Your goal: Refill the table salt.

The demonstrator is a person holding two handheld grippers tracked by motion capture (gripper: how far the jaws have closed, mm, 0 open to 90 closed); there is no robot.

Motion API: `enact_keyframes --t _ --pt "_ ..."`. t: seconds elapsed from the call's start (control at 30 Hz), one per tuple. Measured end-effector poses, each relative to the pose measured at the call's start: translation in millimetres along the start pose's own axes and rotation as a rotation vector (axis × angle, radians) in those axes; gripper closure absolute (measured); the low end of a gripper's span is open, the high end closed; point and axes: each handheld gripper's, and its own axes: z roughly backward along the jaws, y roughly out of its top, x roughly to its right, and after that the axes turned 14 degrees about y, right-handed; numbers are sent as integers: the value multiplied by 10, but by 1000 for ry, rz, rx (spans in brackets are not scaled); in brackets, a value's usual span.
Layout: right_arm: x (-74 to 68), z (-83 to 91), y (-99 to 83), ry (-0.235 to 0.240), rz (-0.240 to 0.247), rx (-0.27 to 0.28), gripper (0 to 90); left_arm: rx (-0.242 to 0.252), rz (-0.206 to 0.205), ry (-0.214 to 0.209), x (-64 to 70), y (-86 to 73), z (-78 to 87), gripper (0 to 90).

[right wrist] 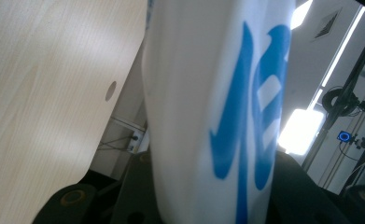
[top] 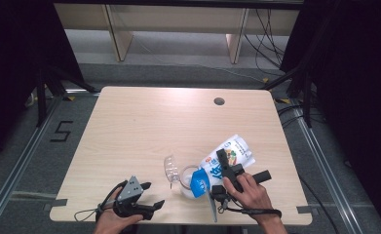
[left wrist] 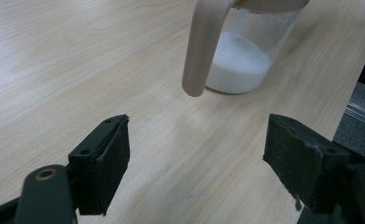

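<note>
Pale wooden surface (top: 144, 126) with a bag tipped over a clear jug near the front edge.

Right hand-held gripper (top: 225, 171) clamps a white bag (top: 227, 155) with blue print, its blue end tilted down at the mouth of the clear jug (left wrist: 245, 56), which holds white powder. Left hand-held gripper (left wrist: 196, 158) rests released beside the jug, jaws wide apart, touching nothing.

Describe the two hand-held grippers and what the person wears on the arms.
Both are black. The left hand-held gripper carries a grey three-cornered plate on top, and a thin dark cable loops from it. Its jaws are blocky, with dark flat pads and brass-coloured pivot pins. The right hand-held gripper has a stubby black side handle and a dark cord at the wrist. No sleeves show on the forearms.
</note>
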Motion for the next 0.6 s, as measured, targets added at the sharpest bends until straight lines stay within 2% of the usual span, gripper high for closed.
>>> enact_keyframes --t 0.13,0.2,0.27,0.3,0.53,0.57,0.6 --pt "-4 -2 3 -7 0 -2 719 4 6 -1 3 0 -1 219" --pt "1 2 5 5 -2 -6 720 0 -2 0 -3 0 1 220" --pt "35 9 10 2 38 -7 721 -1 3 0 2 -1 2 220" --pt "8 -1 6 6 8 -6 722 -1 4 1 2 -1 2 220" --pt "6 0 5 -3 13 -9 724 0 -2 0 -1 0 1 220" --pt "24 2 8 -6 35 -10 724 -1 2 0 1 -1 2 220" --pt "-8 4 14 -2 -14 -12 725 1 0 -3 -2 -1 -1 220"
